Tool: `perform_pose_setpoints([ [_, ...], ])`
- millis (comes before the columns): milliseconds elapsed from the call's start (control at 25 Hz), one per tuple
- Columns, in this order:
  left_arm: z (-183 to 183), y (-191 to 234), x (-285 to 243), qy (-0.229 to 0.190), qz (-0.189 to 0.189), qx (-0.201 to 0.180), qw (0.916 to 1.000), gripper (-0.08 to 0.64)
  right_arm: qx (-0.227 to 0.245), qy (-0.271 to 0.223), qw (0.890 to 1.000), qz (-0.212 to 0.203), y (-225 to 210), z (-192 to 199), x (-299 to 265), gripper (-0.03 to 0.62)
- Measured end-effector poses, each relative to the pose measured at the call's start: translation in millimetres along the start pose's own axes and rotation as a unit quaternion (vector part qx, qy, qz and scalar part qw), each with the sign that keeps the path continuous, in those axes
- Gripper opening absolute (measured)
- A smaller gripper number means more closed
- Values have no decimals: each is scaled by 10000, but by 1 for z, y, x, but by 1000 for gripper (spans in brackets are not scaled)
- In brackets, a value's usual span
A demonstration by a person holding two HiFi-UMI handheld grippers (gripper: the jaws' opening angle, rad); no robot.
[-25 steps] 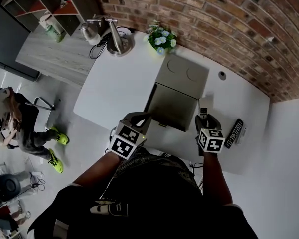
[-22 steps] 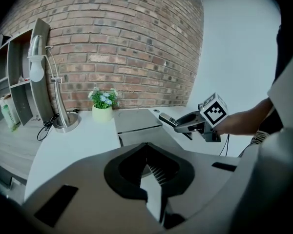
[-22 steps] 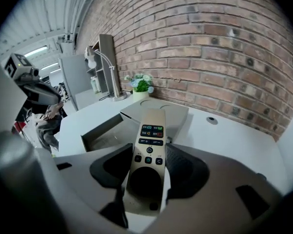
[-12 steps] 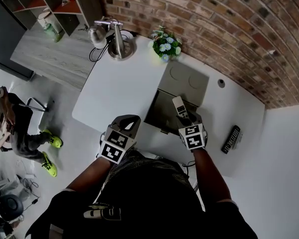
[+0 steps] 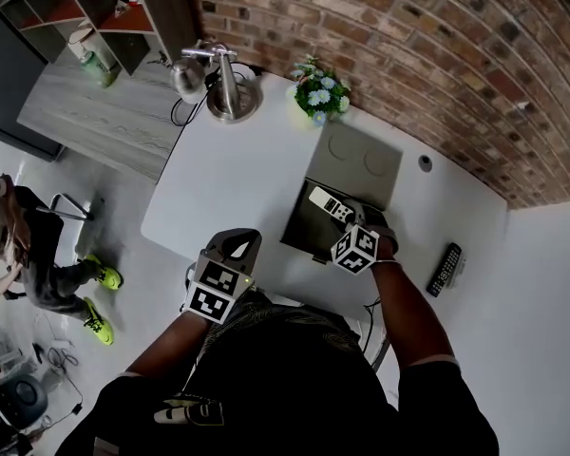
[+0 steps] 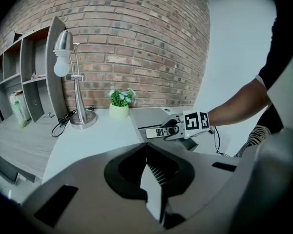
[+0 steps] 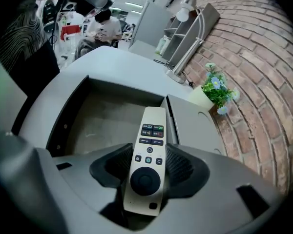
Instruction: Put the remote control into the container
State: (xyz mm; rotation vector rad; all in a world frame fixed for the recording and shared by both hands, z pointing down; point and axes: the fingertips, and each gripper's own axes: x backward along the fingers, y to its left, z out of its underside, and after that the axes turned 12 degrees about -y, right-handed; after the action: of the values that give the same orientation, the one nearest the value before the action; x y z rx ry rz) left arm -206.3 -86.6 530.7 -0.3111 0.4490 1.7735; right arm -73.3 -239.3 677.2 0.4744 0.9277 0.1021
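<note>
Two grippers in the head view: my right gripper [image 5: 350, 218] holds the pale remote control [image 5: 325, 203] above the open container [image 5: 299, 228], and my left gripper [image 5: 234, 248] is near the front edge of the table [image 5: 228, 169]. Left gripper view: jaws together, nothing between them. Right gripper view: jaws clamp the remote control's lower end, buttons up, its tip over the container's inside.

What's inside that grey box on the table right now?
The box shows a bare grey floor with nothing lying in it. The white remote, clamped in the right gripper, hangs over it. The box's near corner is hidden behind the remote and gripper.
</note>
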Motion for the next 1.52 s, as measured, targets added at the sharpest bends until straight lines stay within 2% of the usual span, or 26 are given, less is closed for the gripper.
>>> perform_pose_setpoints([
  [160, 0, 7, 0, 31, -27, -17, 10000, 8, 370, 36, 9993, -42, -3, 4, -6, 213],
  [280, -3, 9, -3, 22, 3, -15, 10000, 8, 313, 58, 9995, -27, -4, 5, -7, 215],
  [440, -5, 2, -8, 9, 156, -32, 9999, 8, 140, 162, 9996, 195, -8, 5, -1, 215],
  [560, -9, -5, -13, -20, 297, -68, 9995, 8, -193, 74, 9987, 472, -12, -2, 12, 215],
  [680, -17, -13, -20, -99, 465, -79, 9988, 8, -1178, -224, 9895, 801, -19, -11, 32, 213],
  [760, -22, -19, -24, -153, 583, -118, 9981, 8, -2160, -461, 9704, 978, -21, -14, 49, 213],
  [840, -27, -27, -26, -207, 698, -174, 9972, 8, -3137, -794, 9392, 1148, -22, -20, 67, 213],
  [880, -30, -31, -26, -240, 759, -189, 9966, 8, -3578, -1008, 9200, 1246, -24, -23, 78, 192],
  [920, -33, -34, -26, -277, 822, -187, 9961, 8, -3997, -1252, 8980, 1345, -26, -28, 91, 121],
  [960, -36, -38, -26, -314, 888, -171, 9954, 8, -4395, -1519, 8739, 1418, -28, -34, 105, 13],
  [1080, -48, -50, -24, -441, 1074, -125, 9932, 8, -5301, -2267, 8033, 1495, -27, -55, 152, 8],
  [1120, -54, -53, -25, -502, 1131, -118, 9922, 8, -5490, -2439, 7841, 1557, -27, -59, 168, 8],
  [1200, -64, -61, -27, -619, 1265, -72, 9900, 8, -5748, -2663, 7538, 1746, -25, -63, 195, 8],
  [1280, -70, -72, -28, -664, 1436, -17, 9874, 8, -5874, -2751, 7354, 1963, -18, -63, 217, 8],
  [1320, -72, -78, -28, -666, 1519, -31, 9861, 8, -5880, -2751, 7315, 2084, -13, -61, 225, 8],
  [1520, -83, -99, -30, -688, 1821, -255, 9805, 8, -5828, -2642, 7253, 2541, 7, -51, 244, 8],
])
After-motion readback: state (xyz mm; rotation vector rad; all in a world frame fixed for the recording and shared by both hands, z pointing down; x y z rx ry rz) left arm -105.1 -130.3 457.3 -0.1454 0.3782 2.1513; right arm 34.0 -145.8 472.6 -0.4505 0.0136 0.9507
